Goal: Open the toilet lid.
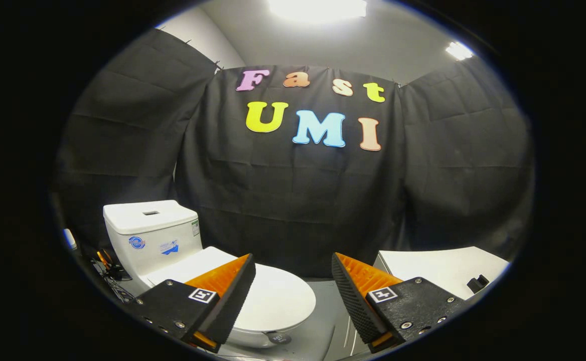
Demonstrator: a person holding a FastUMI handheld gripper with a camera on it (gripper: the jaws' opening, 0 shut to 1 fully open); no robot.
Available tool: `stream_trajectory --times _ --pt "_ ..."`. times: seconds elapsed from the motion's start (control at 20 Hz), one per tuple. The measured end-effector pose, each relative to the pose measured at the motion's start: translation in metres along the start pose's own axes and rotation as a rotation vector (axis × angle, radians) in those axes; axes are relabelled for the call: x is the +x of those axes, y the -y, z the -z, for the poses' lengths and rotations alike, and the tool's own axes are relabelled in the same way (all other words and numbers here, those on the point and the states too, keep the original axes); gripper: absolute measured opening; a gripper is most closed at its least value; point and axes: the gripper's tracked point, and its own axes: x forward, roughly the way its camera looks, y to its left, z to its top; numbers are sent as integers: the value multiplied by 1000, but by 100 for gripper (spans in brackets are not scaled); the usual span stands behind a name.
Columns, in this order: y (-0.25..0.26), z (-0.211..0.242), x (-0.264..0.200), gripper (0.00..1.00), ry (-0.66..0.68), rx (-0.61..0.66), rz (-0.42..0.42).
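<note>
Below and ahead of the spread fingers, the white ceramic toilet [172, 250] has its smooth white oval lid [273, 298] lying flat and closed, so nothing is done yet. Gripper [293, 286] hangs released and empty, left finger over the lid; reaching, catching its front edge and lifting all remain.

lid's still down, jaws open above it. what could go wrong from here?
1. The gripper has its jaws spread wide, nothing between them. The toilet lid lies flat and closed on the bowl; a thin front edge may slip out of a shallow pinch.
2. The lid sits off toward one finger, not centred in the gap, so closing now would likely miss it.
3. The tank stands right behind; a fast swing could slam the lid into it.
</note>
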Motion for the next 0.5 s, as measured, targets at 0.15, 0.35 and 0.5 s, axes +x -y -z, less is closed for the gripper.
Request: stream_trajectory --times 0.15,0.35,0.5 --pt "0 -2 -1 94 8 6 -1" --pt "1 -2 0 94 12 29 1" --pt "0 -5 0 94 24 51 2"
